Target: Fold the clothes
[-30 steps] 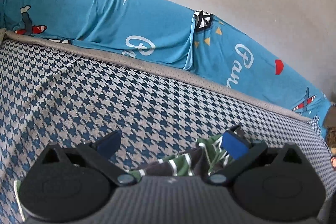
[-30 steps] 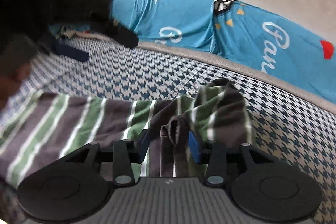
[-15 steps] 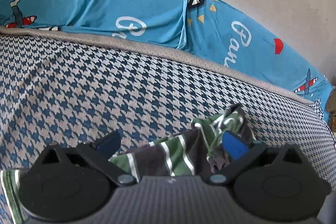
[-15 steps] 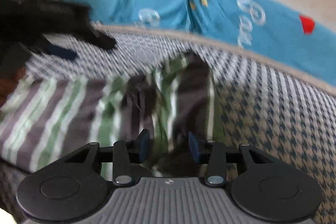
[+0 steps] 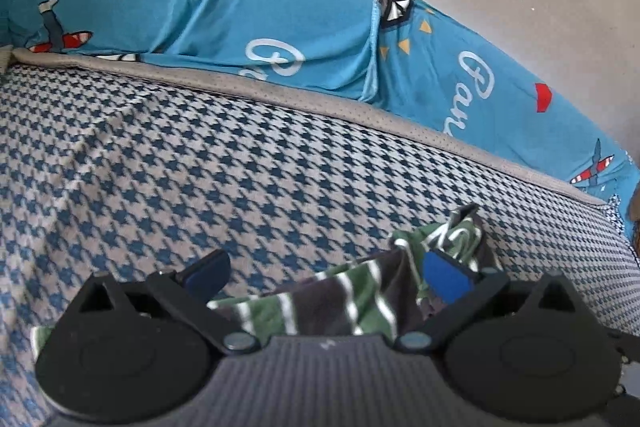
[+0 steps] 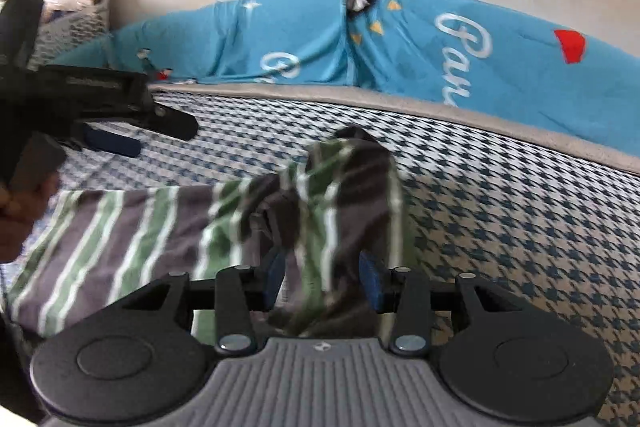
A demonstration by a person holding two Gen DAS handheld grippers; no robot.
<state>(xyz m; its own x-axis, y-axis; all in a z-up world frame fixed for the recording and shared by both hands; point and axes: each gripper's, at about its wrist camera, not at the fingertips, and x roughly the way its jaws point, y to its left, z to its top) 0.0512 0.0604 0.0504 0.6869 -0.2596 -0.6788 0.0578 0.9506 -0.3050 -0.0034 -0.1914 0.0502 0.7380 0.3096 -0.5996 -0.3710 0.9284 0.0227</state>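
Shirt (image 6: 120,239), striped, lying on houndstooth bed (image 6: 520,227); right gripper (image 6: 322,277) pinching its bunched end; left gripper (image 5: 324,277) spreading wide, gripping nothing.

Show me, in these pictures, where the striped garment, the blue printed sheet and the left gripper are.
striped garment (image 6: 120,227), right wrist view, on its flat striped part.
blue printed sheet (image 5: 200,7), left wrist view, on a plain blue area.
left gripper (image 5: 326,273), left wrist view, midway between its fingertips.
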